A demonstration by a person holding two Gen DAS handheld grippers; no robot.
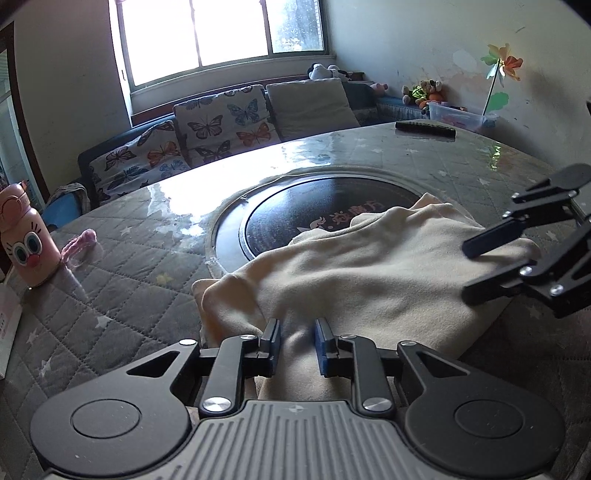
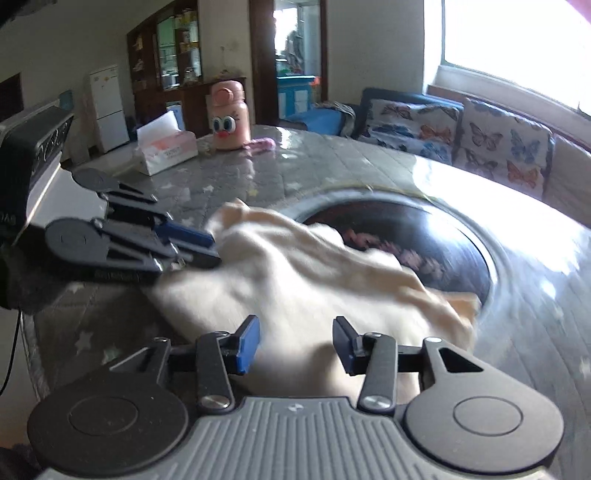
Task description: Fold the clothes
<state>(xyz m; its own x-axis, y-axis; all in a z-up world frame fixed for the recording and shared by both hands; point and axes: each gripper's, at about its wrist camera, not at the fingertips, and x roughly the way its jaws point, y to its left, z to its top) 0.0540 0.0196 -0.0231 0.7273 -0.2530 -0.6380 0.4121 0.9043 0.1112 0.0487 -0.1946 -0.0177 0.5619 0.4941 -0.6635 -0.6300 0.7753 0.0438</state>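
Quilted grey star-print covering under a glossy clear sheet spans the round table (image 1: 122,295), which carries a dark circular inset plate (image 1: 295,218) at its centre. A cream garment (image 1: 351,273) lies crumpled over the near edge of that plate, running from 6 o'clock toward 3 o'clock in the left wrist view; it hides part of the red lettering on the plate, and that lettering is blurred beyond reading in the right wrist view. The left gripper (image 1: 297,345) sits at 6 o'clock on the garment's near hem, jaws narrowed on a raised ridge of the cloth; pad contact is visible on the left side, so it is grasping the garment. The right gripper (image 2: 295,343) stands released, jaws apart above the cloth with the fabric lying loose between them; in the left wrist view it enters at 3 o'clock and is cut off by the frame edge. A pink character bottle (image 1: 22,236) stands at 9 o'clock, partly cut off, with a pink strap (image 1: 79,243) lying beside it. A tissue box (image 2: 166,147) stands just left of the bottle in the right wrist view. A dark flat bar (image 1: 424,129) lies at the far rim at 1 o'clock; its type cannot be determined. Butterfly-print cushions (image 1: 225,118) line a sofa beneath the overexposed window (image 1: 221,33).
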